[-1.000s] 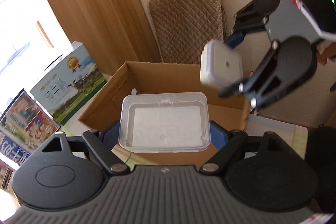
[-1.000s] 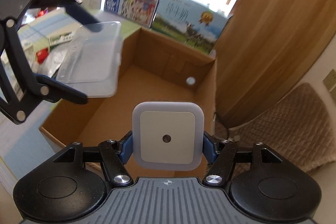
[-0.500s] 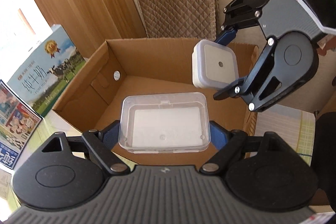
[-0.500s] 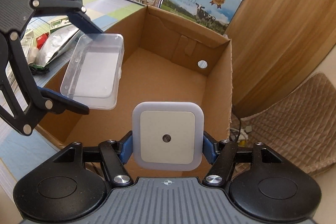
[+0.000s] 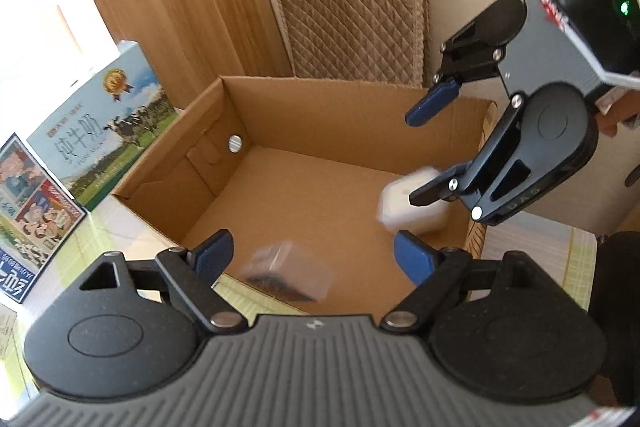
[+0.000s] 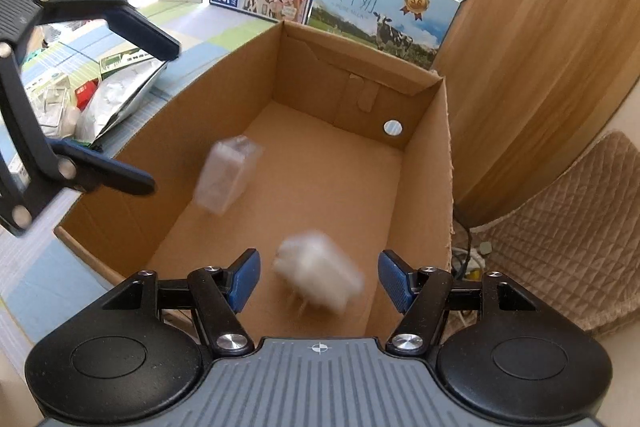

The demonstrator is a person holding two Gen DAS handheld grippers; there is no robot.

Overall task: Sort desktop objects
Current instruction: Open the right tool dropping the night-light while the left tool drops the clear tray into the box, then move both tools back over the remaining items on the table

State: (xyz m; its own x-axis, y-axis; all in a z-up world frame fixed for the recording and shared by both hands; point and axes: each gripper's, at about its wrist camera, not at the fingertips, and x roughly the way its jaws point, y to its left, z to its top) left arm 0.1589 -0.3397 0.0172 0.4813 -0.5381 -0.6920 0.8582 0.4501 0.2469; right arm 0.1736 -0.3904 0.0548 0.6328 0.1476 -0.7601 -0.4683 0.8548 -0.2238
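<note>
Dropping blurred into the cardboard box [image 6: 424,163]: clear plastic case [image 6: 226,179] and white night light [image 6: 320,275].
Hanging above the box rim, left gripper [image 5: 308,251] and right gripper [image 6: 318,277], fingers spread wide, gripping nothing.

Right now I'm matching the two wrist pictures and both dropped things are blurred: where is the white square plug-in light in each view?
Left wrist view: white plug-in light, blurred, at right inside the cardboard box, partly behind the right hand-held gripper.
Right wrist view: bottom centre, blurred, between the open jaws.
Shared landmark: round hole in the box wall.
</note>
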